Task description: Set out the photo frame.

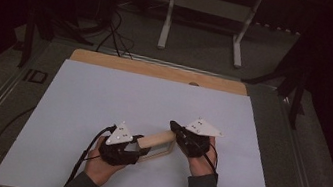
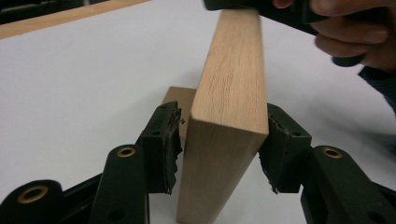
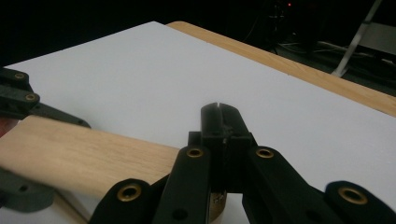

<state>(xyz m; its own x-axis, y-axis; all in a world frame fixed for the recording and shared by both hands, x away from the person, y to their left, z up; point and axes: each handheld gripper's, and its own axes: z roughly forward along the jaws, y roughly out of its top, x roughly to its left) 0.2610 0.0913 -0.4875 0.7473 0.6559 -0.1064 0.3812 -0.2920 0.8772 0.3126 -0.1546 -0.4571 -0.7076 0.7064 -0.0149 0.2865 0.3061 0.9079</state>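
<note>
Evidently the left hand-held gripper [image 2: 219, 154] stands open around the wooden block [image 2: 229, 116] (pads just off its faces), while the right hand-held gripper [image 3: 219, 126], jaws closed together, rests at the far end. Close squarely. The block's long axis runs between the grippers, low over the worktop [image 1: 103, 98].

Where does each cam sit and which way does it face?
High view: above the person's side, looking forward and down on the white table; forearms, left gripper, right gripper.
Left gripper view: along its jaws straddling the wooden block, toward the right hand.
Right gripper view: along its shut jaws, across the table.
Shared: the block.
</note>
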